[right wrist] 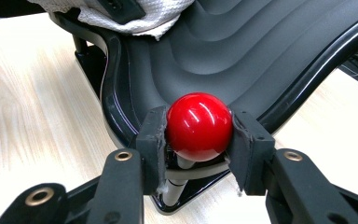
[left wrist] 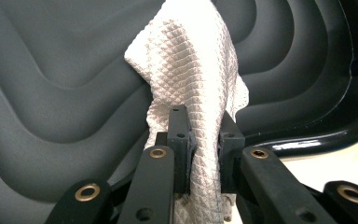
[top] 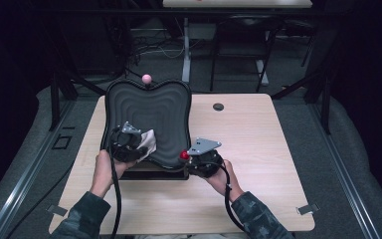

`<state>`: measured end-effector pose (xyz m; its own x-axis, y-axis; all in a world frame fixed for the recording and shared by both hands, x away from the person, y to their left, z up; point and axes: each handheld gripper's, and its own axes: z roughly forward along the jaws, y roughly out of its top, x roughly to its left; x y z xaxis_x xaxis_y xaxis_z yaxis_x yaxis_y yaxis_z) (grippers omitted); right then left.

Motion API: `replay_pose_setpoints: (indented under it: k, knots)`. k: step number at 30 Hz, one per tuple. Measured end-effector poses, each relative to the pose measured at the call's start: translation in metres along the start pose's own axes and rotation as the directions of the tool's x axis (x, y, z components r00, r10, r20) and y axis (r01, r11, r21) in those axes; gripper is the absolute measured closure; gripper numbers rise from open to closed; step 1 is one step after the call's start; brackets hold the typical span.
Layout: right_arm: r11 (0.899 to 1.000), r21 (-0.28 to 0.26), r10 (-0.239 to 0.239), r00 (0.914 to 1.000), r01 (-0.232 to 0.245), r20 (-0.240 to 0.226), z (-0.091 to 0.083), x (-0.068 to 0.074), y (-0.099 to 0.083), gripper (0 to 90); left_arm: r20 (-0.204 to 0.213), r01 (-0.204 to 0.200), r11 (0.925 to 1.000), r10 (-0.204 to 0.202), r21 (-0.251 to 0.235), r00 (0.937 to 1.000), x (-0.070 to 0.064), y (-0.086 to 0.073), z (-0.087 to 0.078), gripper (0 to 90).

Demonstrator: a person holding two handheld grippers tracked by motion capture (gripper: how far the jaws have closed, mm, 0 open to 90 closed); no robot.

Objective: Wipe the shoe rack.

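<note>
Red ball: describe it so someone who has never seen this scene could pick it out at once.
On the light wooden table lies a big dark tray with wavy ridges. At its near right corner the right gripper is shut on the red ball, glossy, on a short post. The only other ball, the pink ball, sits at the tray's far edge, and the left gripper holds a white cloth.

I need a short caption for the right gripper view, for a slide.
Right gripper shut on a red ball knob at the rim of a black ridged tray.

Waffle-weave fabric cloth point(left wrist: 193, 70): off-white, diamond pattern
Wavy-edged plastic tray point(top: 164, 107): glossy black rim, matt grey rippled contours
Round glossy knob point(right wrist: 199, 126): red
Far small ball knob point(top: 146, 78): pink
Wooden table point(top: 258, 144): pale, grained
</note>
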<state>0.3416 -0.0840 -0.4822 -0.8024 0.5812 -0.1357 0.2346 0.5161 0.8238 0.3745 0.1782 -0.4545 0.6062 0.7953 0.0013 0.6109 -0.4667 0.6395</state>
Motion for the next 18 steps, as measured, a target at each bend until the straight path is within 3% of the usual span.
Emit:
replay_pose_setpoints:
  k: [9, 18]
  knots:
    - [1.0, 0.003, -0.002, 1.0, 0.002, 0.005, 0.0, 0.0, 0.0, 60.1, 0.003, 0.021, 0.9997, -0.021, -0.015, 0.9998, 0.011, 0.016, 0.002, 79.9]
    - [1.0, 0.004, -0.005, 1.0, 0.005, 0.0, 0.0, 0.0, 0.0, 60.1, -0.034, 0.035, 0.9992, -0.035, -0.022, 0.9988, 0.029, 0.04, 0.003, 79.8]
